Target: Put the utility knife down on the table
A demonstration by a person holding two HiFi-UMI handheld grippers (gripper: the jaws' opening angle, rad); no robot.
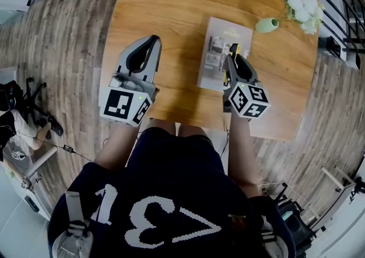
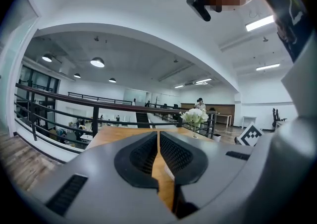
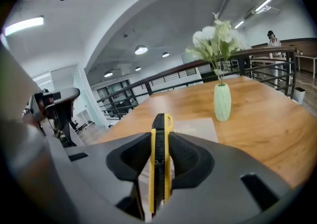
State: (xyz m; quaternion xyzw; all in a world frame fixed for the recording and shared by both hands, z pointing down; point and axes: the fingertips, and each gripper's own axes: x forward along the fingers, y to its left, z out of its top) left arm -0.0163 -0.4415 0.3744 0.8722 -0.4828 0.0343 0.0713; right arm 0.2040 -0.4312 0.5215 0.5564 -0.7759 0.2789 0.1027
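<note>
Dark jersey (image 1: 165, 194) fills the bottom of the head view. Just beyond it, both grippers hang over the near edge of the table (image 1: 171, 0). Left gripper (image 1: 153, 40), at 9 o'clock of the right one, has its jaws pressed together with nothing between them. Right gripper (image 1: 234, 57) is clamped on the utility knife (image 3: 159, 163), held edge-up, its tip over a grey booklet (image 1: 219, 40). Bare wood lies open at 12 o'clock of the left gripper. A green vase (image 1: 266, 24) of white flowers (image 1: 302, 5) stands at 1 o'clock of the knife, near the table's right edge, with a railing (image 3: 163, 77) beyond.
</note>
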